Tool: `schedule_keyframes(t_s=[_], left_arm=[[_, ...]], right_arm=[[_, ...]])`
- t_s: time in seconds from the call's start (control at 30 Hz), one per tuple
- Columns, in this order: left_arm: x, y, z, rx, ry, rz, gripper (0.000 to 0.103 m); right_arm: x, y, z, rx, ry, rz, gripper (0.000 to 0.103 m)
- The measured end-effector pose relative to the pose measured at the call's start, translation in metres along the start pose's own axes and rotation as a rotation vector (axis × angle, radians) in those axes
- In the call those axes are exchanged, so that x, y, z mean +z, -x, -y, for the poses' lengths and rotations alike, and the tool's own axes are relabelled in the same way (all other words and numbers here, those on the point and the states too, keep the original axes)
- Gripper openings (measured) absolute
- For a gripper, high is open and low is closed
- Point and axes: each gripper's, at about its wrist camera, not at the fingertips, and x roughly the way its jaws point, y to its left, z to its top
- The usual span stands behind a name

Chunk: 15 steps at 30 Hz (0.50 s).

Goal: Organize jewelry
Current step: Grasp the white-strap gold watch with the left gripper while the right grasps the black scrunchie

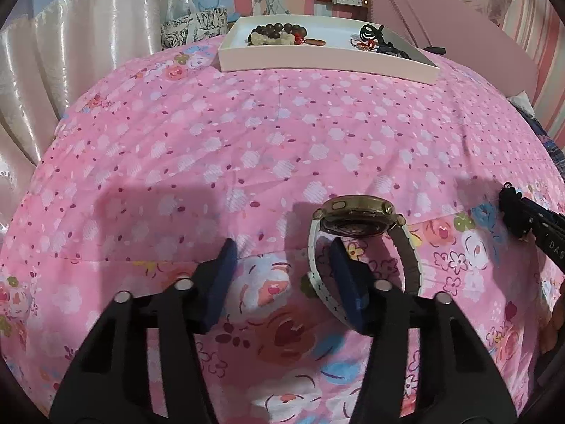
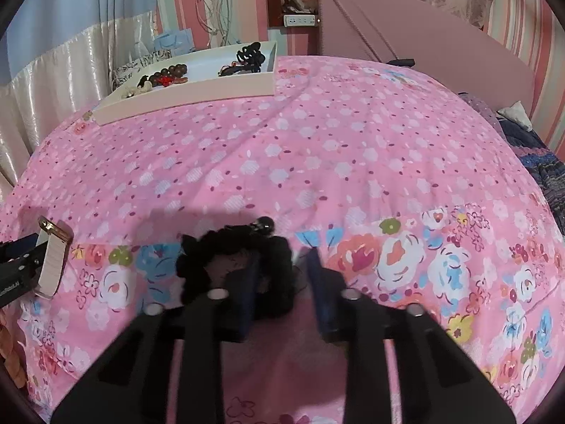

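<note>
Left wrist view: left gripper (image 1: pixel 280 275) low over the pink flowered bedspread (image 1: pixel 247 148), jaws partly apart, nothing between the blue pads (image 1: pixel 219 282). Gold-cased watch (image 1: pixel 356 219) stands on edge just right of the gap, its pale strap looped around the right pad; that pad touches the strap from inside, no pinch. White tray (image 1: pixel 317 65) sits at the far edge of the bed with dark wooden beads (image 1: pixel 279 31) in its left part and a tangle of black cords (image 1: pixel 374 37) in its right. Right gripper's black tip (image 1: pixel 519 215) enters from the right edge; letters "DAS" readable on it, the rest cut off. Wide bare stretch of bedspread between watch and tray. Pink headboard (image 1: pixel 459 24) bounds the far right.

Right wrist view: right gripper (image 2: pixel 282 279) over the flowered border of the bedspread (image 2: pixel 353 162), pads drawn fairly near each other. Black scrunchie (image 2: pixel 233 261) lies around the left pad, a small dark bead at its far rim; its right side sits between the pads, but blur keeps me from telling whether they press it. Watch strap (image 2: pixel 53 265) at far left, beside the other gripper's tip, whose white lettering is too small to read. Tray (image 2: pixel 183 95) far left; open bedspread ahead and right.
</note>
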Motion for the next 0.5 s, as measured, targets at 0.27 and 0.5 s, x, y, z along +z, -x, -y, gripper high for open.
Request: schedule_keyframes(t_s=[0.27,0.5], left_arm=[[0.000,0.002,-0.003,-0.008,0.005,0.009,0.030],[-0.001,0.004,-0.013,-0.051,0.052,0.007,0.020]], right_arm=[[0.000,0.001,0.005,0.020,-0.025,0.015,0.010],[0.000,0.003,0.013,0.034,-0.073,0.033,0.010]])
